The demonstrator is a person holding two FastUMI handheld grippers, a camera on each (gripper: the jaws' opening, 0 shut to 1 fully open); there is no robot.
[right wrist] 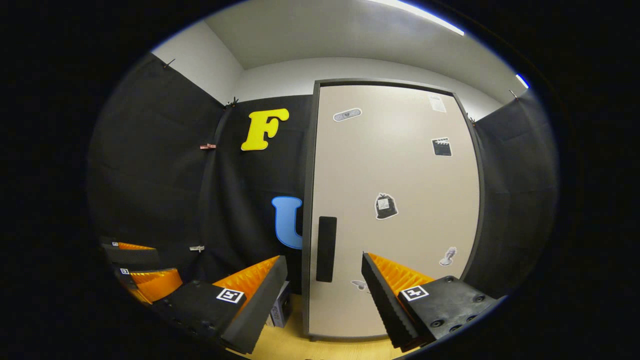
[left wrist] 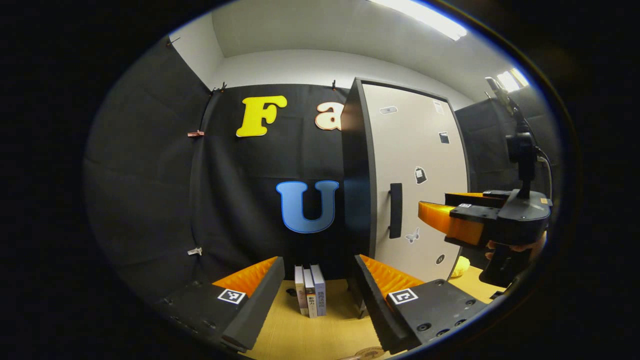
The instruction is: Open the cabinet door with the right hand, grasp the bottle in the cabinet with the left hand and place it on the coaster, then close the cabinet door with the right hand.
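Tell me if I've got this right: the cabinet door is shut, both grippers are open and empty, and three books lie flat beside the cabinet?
Nearly. The books stand upright, not flat, as the left gripper view shows. The cabinet door is shut, and the left gripper and right gripper are open and empty.

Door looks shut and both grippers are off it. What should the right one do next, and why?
Probably ease the right gripper forward onto the dark vertical handle on the cabinet door. The door is closed, the bottle inside is hidden, and the open fingers already frame the handle with a gap left. The left gripper can wait.
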